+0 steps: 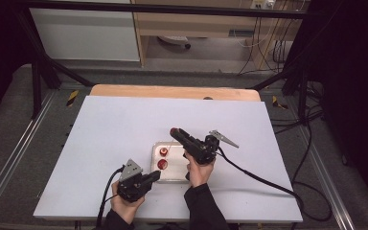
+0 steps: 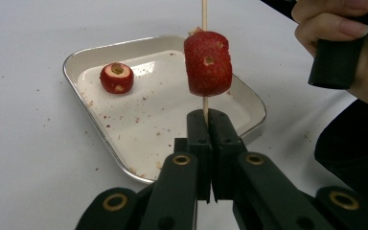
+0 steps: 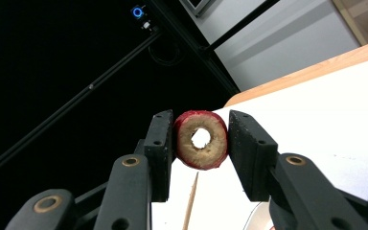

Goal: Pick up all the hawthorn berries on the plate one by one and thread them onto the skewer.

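Observation:
My left gripper (image 2: 209, 115) is shut on the lower end of an upright wooden skewer (image 2: 204, 103). A red cored fruit piece (image 2: 207, 63) is threaded on it just above the jaws. In the high view this gripper (image 1: 156, 176) sits at the tray's near left corner. Up over the tray, my right gripper (image 3: 200, 129) is shut on a red ring-shaped fruit slice (image 3: 212, 155) with a hole through its middle. The skewer tip (image 3: 190, 201) points up just below the slice. The right gripper (image 1: 174, 130) hangs above the tray's far side.
A small metal tray (image 2: 72, 64) lies on the white table top (image 1: 115, 124), with one more cored red fruit piece (image 2: 117, 77) and crumbs in it. A person's right hand (image 2: 335, 33) is close on the right. Cables trail off to the right.

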Demonstrator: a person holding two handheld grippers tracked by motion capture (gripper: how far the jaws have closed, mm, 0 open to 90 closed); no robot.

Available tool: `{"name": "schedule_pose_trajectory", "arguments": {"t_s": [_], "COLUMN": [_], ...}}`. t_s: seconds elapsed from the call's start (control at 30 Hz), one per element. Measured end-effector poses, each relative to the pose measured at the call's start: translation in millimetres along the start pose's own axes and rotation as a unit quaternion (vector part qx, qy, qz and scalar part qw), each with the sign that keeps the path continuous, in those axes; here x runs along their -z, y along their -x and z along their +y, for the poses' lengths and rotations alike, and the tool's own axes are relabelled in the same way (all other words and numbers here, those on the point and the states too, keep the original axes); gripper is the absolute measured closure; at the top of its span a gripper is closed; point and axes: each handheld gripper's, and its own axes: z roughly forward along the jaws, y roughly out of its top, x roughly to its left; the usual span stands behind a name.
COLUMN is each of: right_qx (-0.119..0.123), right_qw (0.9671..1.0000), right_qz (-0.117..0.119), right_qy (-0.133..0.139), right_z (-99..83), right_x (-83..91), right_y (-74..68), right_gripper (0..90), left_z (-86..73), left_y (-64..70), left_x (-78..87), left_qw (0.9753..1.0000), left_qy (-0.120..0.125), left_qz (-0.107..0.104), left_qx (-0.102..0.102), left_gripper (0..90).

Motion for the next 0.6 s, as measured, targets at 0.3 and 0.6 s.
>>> {"name": "schedule_pose_trajectory", "arguments": {"t_s": [0.3,0.6], "right_qx": [0.002,-0.003], "right_qw": [1.0,1.0], "right_qz": [-0.001,0.003], "right_qy": [-0.002,-0.001], "right_z": [-1.7,-6.9], "right_x": [-0.5,-0.8], "right_y": [0.5,0.2], "right_gripper": [62.9,62.9], "left_z": [1.1,4.0], "left_y": [-0.7,5.0], "left_x": [-0.5,-5.4], "left_qw": [1.0,0.9996], "left_qy": [0.004,0.011], "left_qz": [0.004,0.009], "left_qx": [0.004,0.022], "left_gripper": [88.7,88.6]}}
